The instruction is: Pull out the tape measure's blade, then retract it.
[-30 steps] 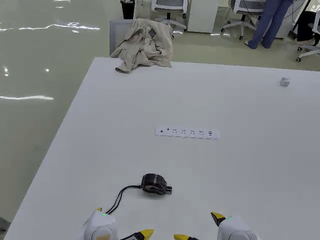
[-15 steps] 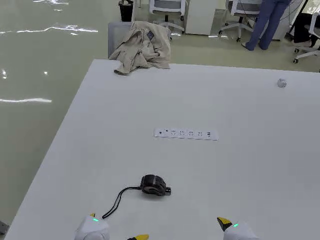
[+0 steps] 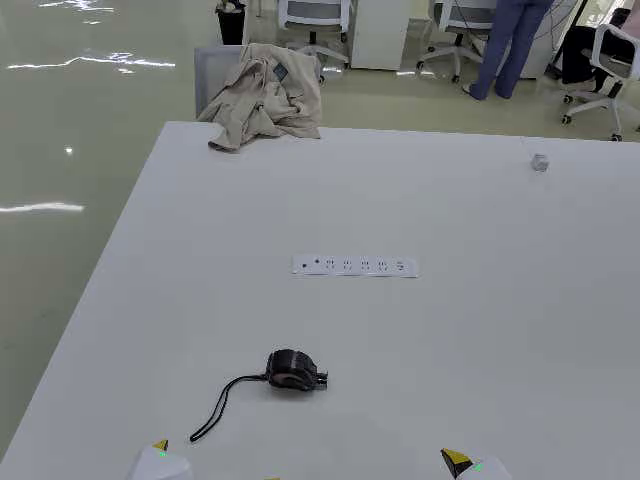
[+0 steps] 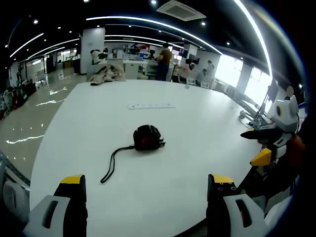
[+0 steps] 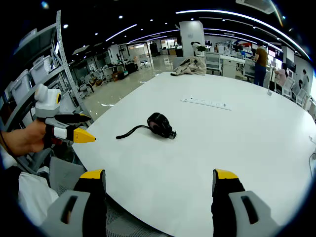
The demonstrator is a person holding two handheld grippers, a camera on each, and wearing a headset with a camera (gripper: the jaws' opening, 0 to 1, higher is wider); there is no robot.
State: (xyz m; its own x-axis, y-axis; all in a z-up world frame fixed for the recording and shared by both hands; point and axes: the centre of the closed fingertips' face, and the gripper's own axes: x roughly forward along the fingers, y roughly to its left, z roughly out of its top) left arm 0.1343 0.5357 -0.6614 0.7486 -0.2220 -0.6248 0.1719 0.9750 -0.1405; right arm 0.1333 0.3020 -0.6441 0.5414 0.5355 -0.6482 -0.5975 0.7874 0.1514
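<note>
This is a big open-plan office or lab floor. A wide white worktable (image 3: 500,330) carries a white socket strip (image 3: 355,266), and a beige jacket (image 3: 262,95) is slung over a grey chair (image 3: 208,75) at its far edge. Beyond stand wheeled office chairs (image 3: 315,15) on a glossy pale floor (image 3: 70,150), with a person (image 3: 505,45) among the desks (standing). Overhead run long light strips (image 4: 148,22) and a ceiling air unit (image 4: 178,9). To one side is a metal rack of plastic bins (image 5: 37,66).

We see a smooth, matt white table (image 3: 480,330) under a tape measure (image 3: 291,370) cased in dark, dull plastic. The crumpled jacket (image 3: 262,95) at the far edge is soft beige cloth; the floor (image 3: 70,150) beyond gleams glossy.
</note>
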